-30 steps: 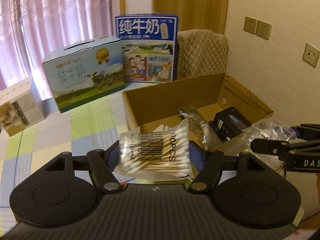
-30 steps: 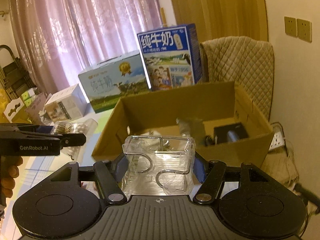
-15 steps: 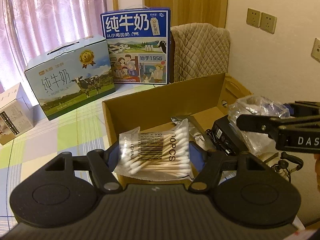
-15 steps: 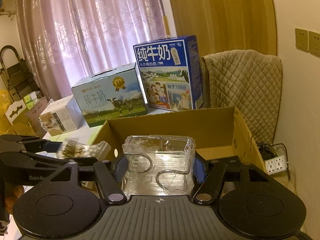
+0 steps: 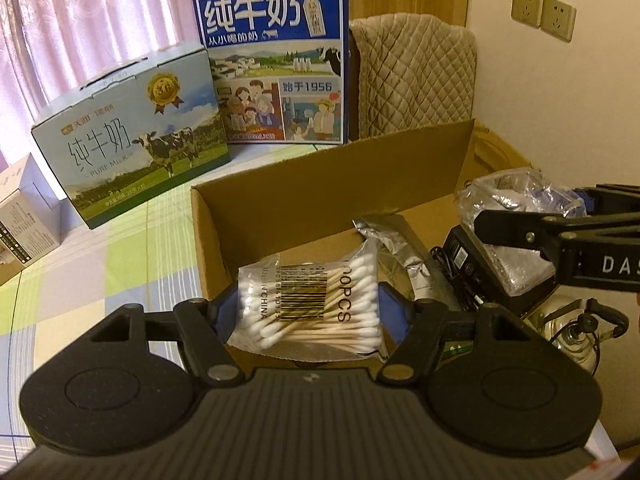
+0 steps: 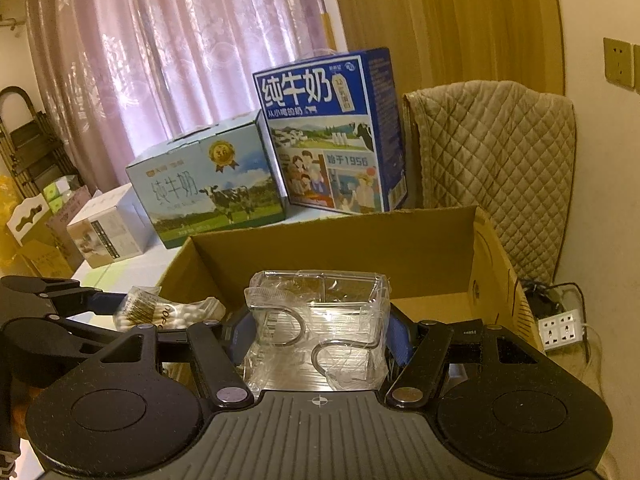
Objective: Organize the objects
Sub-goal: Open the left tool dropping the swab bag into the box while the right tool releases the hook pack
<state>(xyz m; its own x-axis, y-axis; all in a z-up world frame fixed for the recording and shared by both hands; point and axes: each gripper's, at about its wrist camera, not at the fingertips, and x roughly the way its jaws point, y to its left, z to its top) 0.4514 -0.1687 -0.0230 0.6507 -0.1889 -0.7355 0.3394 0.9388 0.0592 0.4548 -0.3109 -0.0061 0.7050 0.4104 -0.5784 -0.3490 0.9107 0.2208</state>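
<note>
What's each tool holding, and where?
Left tool: swab bag, gripped across its sides. Right tool: clear hook pack, gripped at its two sides.

- Cotton swab pack (image 5: 310, 307): glossy clear plastic film, wooden sticks.
- Hook pack (image 6: 318, 336): crinkled clear plastic, shiny metal hooks.
- Cardboard box (image 5: 320, 184): matt brown corrugated board.
- Milk cartons (image 6: 326, 128): glossy printed card.
- Chair cover (image 6: 496, 168): quilted cloth.
- Left tool (image 5: 310, 316): matt black plastic.

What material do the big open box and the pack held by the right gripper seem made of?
Open box: likely corrugated cardboard, matte brown, with folded flaps. Pack in the right gripper: apparently clear glossy plastic film, crinkled and reflective, over curved hooks that look like shiny metal.
</note>
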